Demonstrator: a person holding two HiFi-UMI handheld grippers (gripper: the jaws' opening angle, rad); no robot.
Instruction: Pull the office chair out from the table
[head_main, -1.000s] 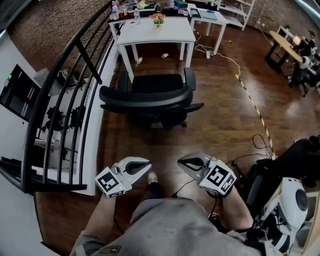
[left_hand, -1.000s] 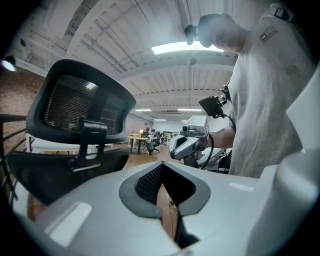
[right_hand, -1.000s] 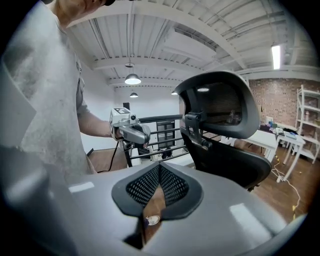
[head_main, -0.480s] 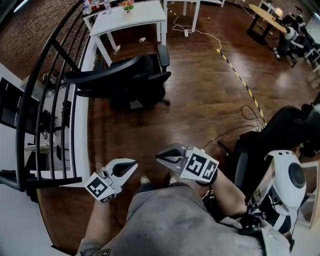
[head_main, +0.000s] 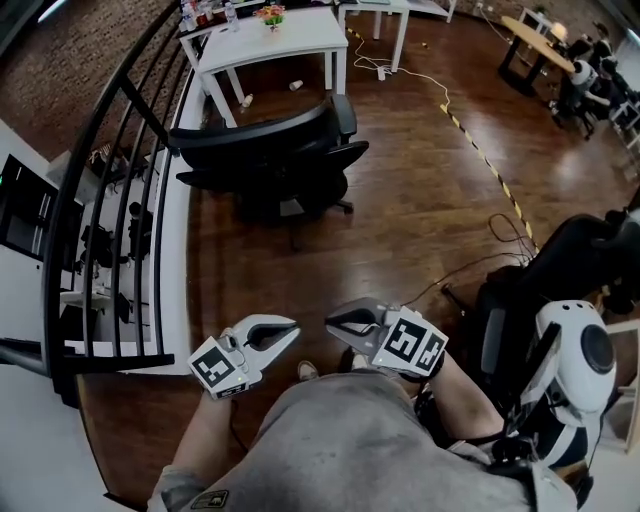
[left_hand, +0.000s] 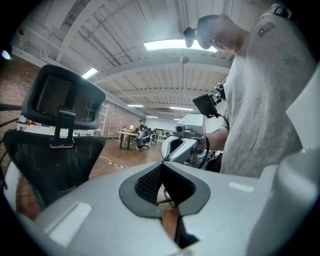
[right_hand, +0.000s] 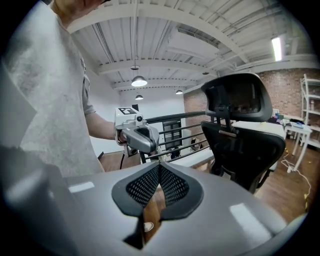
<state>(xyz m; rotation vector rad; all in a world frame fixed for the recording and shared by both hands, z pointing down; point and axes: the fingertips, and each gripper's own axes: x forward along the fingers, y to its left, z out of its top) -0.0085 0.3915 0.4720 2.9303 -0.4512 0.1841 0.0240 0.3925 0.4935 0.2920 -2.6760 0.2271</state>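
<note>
The black office chair (head_main: 275, 160) stands on the wooden floor, clear of the white table (head_main: 272, 38) behind it, its backrest turned toward me. It also shows at the left of the left gripper view as the chair (left_hand: 55, 150) and at the right of the right gripper view as the chair (right_hand: 242, 137). My left gripper (head_main: 292, 326) and right gripper (head_main: 333, 322) hang close to my body, well short of the chair, tips pointing at each other. Both are shut with nothing between the jaws.
A black railing (head_main: 110, 190) runs along the left over a white ledge. A yellow-black floor strip (head_main: 490, 160) and cables (head_main: 500, 235) cross the floor on the right. A black and white machine (head_main: 560, 350) stands at my right. A plant (head_main: 270, 14) and bottles sit on the table.
The view has swung and I have backed away, so the chair now looks farther off and turned. Both shut grippers have drawn nearer to each other by my body.
</note>
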